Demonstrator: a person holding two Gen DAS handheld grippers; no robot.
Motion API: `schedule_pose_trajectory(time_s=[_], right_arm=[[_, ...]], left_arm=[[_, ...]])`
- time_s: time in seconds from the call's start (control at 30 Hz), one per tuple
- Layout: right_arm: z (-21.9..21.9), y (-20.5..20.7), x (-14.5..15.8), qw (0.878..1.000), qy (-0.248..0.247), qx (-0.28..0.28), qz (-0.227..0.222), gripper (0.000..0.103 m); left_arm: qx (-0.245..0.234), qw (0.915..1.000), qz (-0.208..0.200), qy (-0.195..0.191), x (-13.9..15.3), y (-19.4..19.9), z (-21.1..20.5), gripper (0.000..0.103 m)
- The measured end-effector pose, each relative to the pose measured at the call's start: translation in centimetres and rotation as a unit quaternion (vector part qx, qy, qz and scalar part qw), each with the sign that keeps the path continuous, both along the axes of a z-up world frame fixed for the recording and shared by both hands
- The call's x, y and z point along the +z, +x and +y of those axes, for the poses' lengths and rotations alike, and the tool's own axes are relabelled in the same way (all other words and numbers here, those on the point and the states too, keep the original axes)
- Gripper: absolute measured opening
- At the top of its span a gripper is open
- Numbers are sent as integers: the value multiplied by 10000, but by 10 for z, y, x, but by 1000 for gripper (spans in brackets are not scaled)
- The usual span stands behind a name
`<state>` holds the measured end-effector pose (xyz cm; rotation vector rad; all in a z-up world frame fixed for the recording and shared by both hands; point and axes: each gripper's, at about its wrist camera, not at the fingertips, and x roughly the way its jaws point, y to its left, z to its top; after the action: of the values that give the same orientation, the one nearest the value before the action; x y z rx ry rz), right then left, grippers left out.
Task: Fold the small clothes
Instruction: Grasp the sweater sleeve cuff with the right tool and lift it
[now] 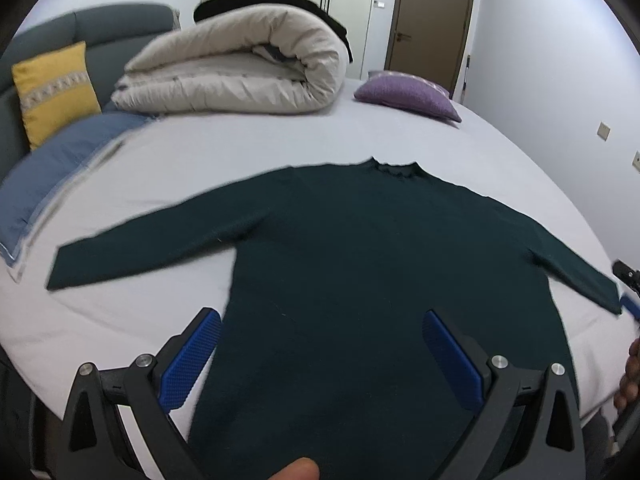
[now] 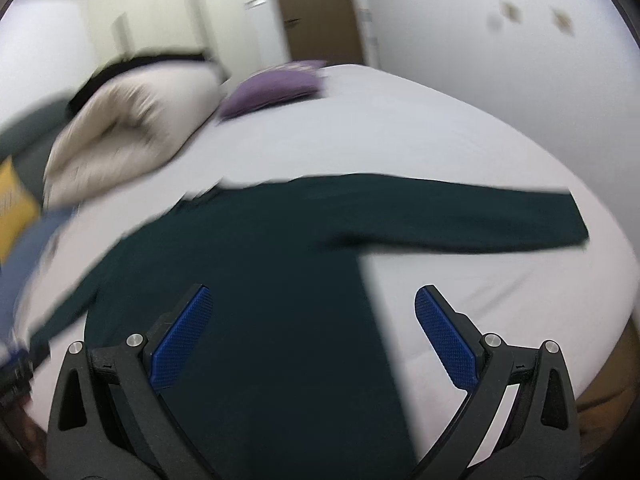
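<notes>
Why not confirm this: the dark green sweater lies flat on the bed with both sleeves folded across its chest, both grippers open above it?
Not quite. The dark green sweater has both sleeves spread outward, not folded, as the left wrist view shows. It lies flat on the bed, left gripper and right gripper open.

Sweater (image 1: 360, 260) hem beyond lower edge

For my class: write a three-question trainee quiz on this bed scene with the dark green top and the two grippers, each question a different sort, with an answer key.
1. True or false: the dark green top lies spread flat on the bed with both sleeves out.
2. Multiple choice: the left gripper and right gripper are A) both open, holding nothing; B) both shut on a sleeve; C) one open, one shut.
3. Fill in: the cushion beside the rolled duvet, near the door, is coloured ____.

Key: 1 true; 2 A; 3 purple.
</notes>
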<state>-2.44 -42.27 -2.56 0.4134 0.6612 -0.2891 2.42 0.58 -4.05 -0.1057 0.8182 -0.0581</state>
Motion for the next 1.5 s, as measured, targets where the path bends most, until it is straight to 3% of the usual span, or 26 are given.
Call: schedule_pose_trajectory(time_s=[0.07, 0.2, 0.37, 0.43, 0.5, 0.57, 0.63, 0.67, 0.73, 0.77, 0.8, 0.93, 1.07, 1.17, 1.33, 1.43, 1.5], right_arm=[[-73, -13, -14, 9959, 617, -648, -113, 102], [-213, -53, -57, 9622, 1946, -1871, -367, 94], [-291, -64, -92, 9359, 2585, -2328, -555, 89], [-306, -57, -98, 9355, 2601, -2293, -679, 84], [-314, -45, -99, 9394, 2519, -2205, -733, 80], [-324, -29, -103, 9433, 2520, -2045, -693, 70], [-331, -18, -108, 9467, 2481, -1972, -581, 48], [-335, -12, -109, 9482, 2480, -1910, -538, 42], [-337, -1, -107, 9512, 2411, -1886, -395, 16], [-336, 2, -103, 9531, 2312, -1912, -388, 12], [-331, 8, -96, 9561, 2198, -1895, -399, 8], [-276, 54, -49, 9752, 1698, -1372, -372, 7], [-176, 134, -4, 9919, 1223, -17, -345, 7], [-86, 189, 7, 9868, 1231, 975, -387, 7], [57, 252, -25, 9679, 1452, 2051, -38, 7], [116, 268, -67, 9608, 1545, 2280, 320, 11], [131, 278, -91, 9539, 1673, 2444, 479, 13]], left_arm=[[-28, 9997, 111, -229, -4, 9, 0, 103], [-78, 9978, 87, -649, -11, 28, -8, 103], [56, 9969, 160, -775, -24, 50, -29, 103], [-66, 9961, 551, -680, -32, 63, -40, 103], [-22, 9955, 686, -657, -34, 69, -41, 103], [31, 9959, 568, -704, -33, 73, -42, 103], [-15, 9942, 596, -891, -35, 78, -41, 103], [-56, 9924, 650, -1041, -36, 82, -39, 103], [-130, 9892, 668, -1299, -38, 85, -35, 103], [-155, 9874, 659, -1432, -39, 88, -33, 103], [-166, 9860, 651, -1525, -39, 90, -30, 102], [-214, 9801, 636, -1866, -42, 98, -23, 98], [-266, 9745, 630, -2139, -43, 108, -13, 94], [-223, 9718, 610, -2268, -44, 112, -1, 94], [-69, 9641, 610, -2583, -50, 121, 25, 94], [-51, 9599, 697, -2715, -57, 133, 31, 94], [-124, 9558, 800, -2827, -63, 141, 27, 94]])
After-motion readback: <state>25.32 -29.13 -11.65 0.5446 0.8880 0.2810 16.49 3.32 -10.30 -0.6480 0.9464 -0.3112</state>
